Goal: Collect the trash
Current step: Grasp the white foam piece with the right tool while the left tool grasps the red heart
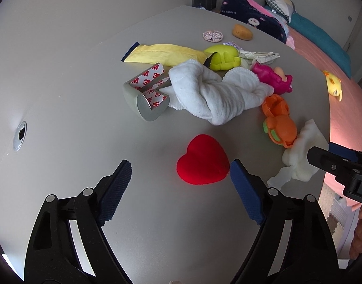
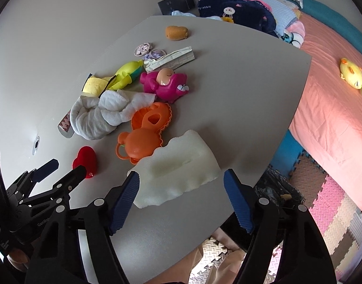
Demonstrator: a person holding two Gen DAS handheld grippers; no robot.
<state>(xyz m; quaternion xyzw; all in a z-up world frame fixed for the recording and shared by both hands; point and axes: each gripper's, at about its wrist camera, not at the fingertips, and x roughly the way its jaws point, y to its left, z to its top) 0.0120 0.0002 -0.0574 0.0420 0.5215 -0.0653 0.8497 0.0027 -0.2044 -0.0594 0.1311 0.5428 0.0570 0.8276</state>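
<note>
The counter (image 2: 240, 99) fills mid-frame, litter uncollected: a foam (image 2: 176, 177) scrap at lower center between the gaping, empty right tongs (image 2: 181, 189). Left tongs (image 1: 181, 175), also spread, flank the heart (image 1: 203, 162).

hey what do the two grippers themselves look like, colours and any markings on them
Both match: the left gripper and right gripper have matte black linkage arms with round silver pivot pins and jaws faced with dark blue ribbed pads. Seen from the right wrist, the left gripper's body carries pale lettering starting "GenRo". No cables or sleeves show.
</note>
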